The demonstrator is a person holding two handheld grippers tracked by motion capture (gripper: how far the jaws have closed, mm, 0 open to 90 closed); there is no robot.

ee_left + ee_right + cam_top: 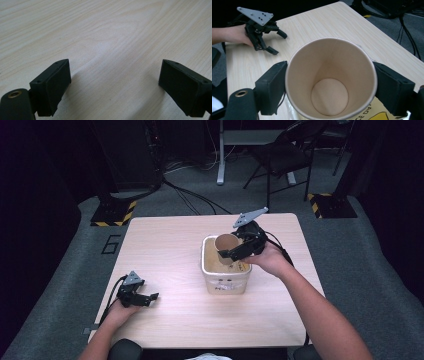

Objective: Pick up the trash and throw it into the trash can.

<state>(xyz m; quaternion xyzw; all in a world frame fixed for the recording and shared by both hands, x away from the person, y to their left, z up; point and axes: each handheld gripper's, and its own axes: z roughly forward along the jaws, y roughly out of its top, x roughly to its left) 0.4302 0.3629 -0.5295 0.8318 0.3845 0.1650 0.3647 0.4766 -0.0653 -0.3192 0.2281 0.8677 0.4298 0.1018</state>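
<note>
The right tongs gripped a brown paper cup by its sides, one black pad pressed flat against each side of the wall near the rim, the cup upright with its empty bottom plain to see in the right gripper view. In the high view the cup hung over the mouth of a white tub that stood a little right of the desk's middle, with the right tongs reaching in from the desk's right edge. The main risk lay in the grip: a thin paper wall squeezed harder would probably buckle into an oval and might slip out. If the cup were lowered off-centre, its base could catch the tub's rim and tip the cup, or shove the light tub across the desk. Letting go too high could let the cup topple inside. The left tongs rested near the desk's front-left corner with jaws wide apart and nothing between them, the bare wood showing in the gap, too far away to steady the tub if it slid.
</note>
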